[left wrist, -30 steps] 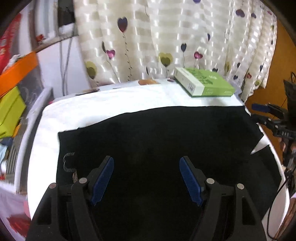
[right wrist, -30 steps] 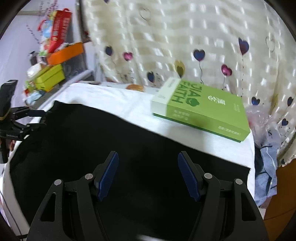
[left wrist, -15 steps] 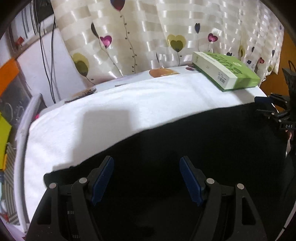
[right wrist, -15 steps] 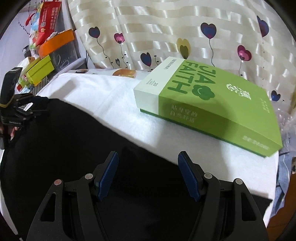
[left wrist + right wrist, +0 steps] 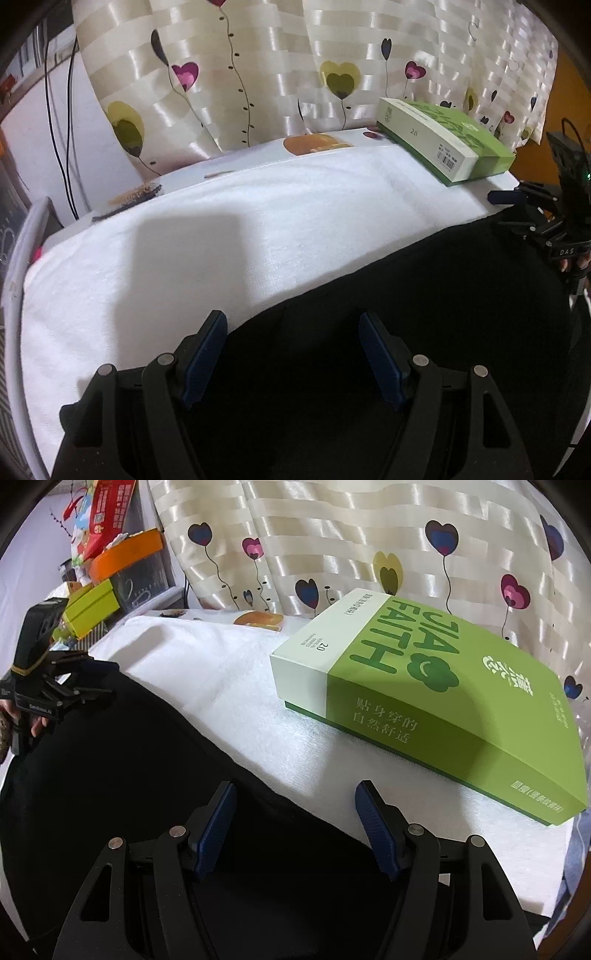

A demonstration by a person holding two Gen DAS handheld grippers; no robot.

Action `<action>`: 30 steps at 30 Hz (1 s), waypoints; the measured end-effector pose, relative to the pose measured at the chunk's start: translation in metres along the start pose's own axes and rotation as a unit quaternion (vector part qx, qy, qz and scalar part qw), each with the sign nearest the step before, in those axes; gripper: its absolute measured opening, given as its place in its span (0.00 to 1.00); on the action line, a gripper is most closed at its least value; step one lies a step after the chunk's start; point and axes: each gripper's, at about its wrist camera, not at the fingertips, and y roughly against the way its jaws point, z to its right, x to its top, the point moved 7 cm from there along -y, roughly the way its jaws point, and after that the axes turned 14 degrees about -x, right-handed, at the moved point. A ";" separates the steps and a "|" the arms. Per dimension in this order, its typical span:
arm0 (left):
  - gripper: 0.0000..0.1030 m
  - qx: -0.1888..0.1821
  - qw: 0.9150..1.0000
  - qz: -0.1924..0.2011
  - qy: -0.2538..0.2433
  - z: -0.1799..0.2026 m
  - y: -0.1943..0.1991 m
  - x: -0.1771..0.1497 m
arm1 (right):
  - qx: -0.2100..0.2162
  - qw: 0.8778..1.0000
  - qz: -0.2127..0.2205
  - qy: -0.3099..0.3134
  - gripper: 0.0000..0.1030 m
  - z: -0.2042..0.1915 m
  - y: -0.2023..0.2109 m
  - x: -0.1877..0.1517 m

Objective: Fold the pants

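Black pants lie flat on a white towel. My left gripper is open low over the pants' far edge, which runs between its blue pads. In the right wrist view the pants fill the lower left, and my right gripper is open over their far edge, close to the green box. Each gripper also shows in the other's view: the right gripper at the pants' right end, the left gripper at their left end.
The green box rests on the towel's far right corner. A heart-patterned curtain hangs right behind the table. Orange and green boxes are stacked to the far left. Cables hang down the white wall.
Both grippers have moved forward over the pants, from their middle to their far edge, and lower. They stay open. The green box and the curtain are now much closer.
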 end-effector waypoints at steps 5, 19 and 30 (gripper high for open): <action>0.74 0.004 1.000 -0.001 -0.009 0.006 0.000 -0.003 | -0.009 1.000 0.000 0.017 0.65 -0.005 0.002 -0.004; 0.49 0.004 1.000 0.008 -0.025 0.016 0.006 -0.008 | -0.003 0.998 0.019 0.055 0.29 -0.019 0.014 -0.013; 0.12 0.038 0.998 0.028 -0.048 0.018 0.019 -0.015 | -0.027 0.999 0.012 0.025 0.08 -0.015 0.020 -0.017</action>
